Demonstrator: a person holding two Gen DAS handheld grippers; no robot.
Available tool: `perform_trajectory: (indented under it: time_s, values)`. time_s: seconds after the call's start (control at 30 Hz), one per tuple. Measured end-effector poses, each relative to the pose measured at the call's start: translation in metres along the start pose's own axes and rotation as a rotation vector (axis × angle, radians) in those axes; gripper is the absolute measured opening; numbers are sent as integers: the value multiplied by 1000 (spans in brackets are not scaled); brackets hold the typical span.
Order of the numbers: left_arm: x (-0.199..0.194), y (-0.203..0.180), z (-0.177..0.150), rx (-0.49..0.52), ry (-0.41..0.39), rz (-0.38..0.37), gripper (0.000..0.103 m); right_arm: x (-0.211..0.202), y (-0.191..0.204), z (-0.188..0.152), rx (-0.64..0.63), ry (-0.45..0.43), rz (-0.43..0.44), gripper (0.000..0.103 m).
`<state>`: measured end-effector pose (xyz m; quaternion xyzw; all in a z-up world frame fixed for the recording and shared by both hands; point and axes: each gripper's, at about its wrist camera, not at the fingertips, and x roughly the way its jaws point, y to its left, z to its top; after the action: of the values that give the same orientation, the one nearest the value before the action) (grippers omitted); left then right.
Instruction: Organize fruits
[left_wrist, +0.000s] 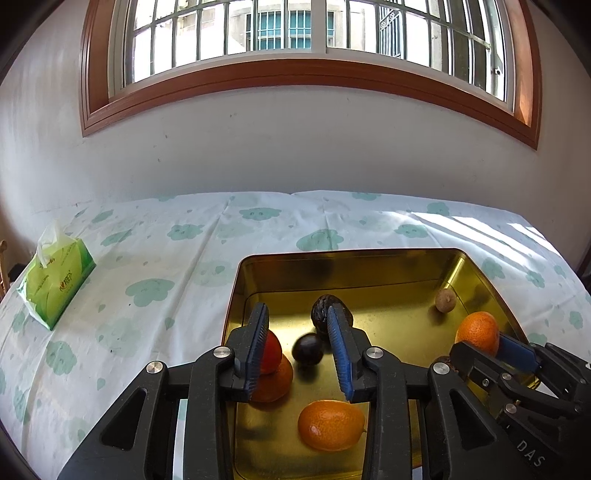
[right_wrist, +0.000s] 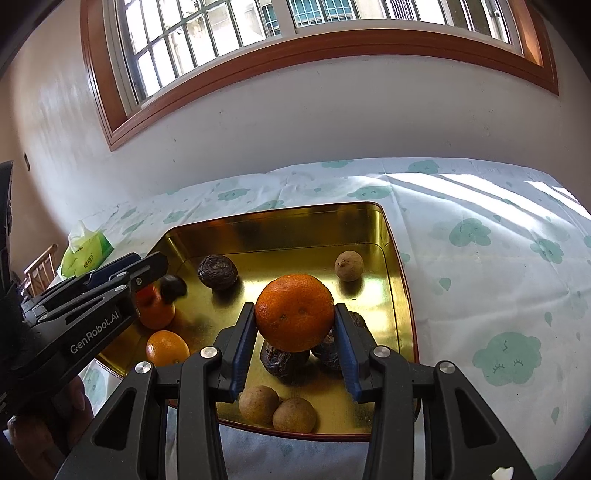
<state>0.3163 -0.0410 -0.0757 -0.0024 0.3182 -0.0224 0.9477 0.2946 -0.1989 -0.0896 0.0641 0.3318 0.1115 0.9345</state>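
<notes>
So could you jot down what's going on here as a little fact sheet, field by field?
Container: shallow gold metal tray on a cloud-print tablecloth
Right tongs: shut on a round orange mandarin, held above the tray
Left tongs: open, empty, over the tray
Left side of tray: two more orange fruits, a red one, a small dark round one
Elsewhere in tray: wrinkled dark fruits, small brown round fruits
Off tray: green tissue pack
</notes>
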Motion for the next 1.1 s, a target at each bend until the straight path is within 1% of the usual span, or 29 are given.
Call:
perform_trajectory:
  time_s: [0.07, 0.2, 0.23, 0.33, 0.47, 0.7, 0.87, 0.9, 0.93, 1.1]
  values:
    - [0, 0, 0, -2, -6, 4, 44, 1, 0, 0, -4, -5, 2, 39]
    - [2, 3, 1, -11, -10, 23, 60, -1, -1, 0, 2, -27, 8, 41]
    - [2, 3, 1, -10, -16, 30, 62, -2, -1, 0, 1, -34, 5, 41]
    - [4, 5, 1, -9, -11, 46, 63, -5, 0, 1, -2, -48, 7, 41]
    - [8, 9, -1, -26, -1, 43, 63, -7, 1, 1, -3, -59, 4, 41]
    - [7, 9, -3, -29, -4, 31, 63, -12, -1, 0, 14, -72, 2, 46]
    - [-1, 9, -5, -27, -17, 28, 68, -19, -1, -3, 14, -82, -5, 50]
    - [-4, 8, -5, -26, -18, 30, 70, -22, -2, -3, 15, -86, -6, 51]
    - [-7, 8, -6, -25, -19, 29, 74, -24, -2, -4, 14, -89, -8, 51]
    - [-25, 6, -11, -11, -43, 19, 79, -37, -3, -10, 23, -96, -14, 51]
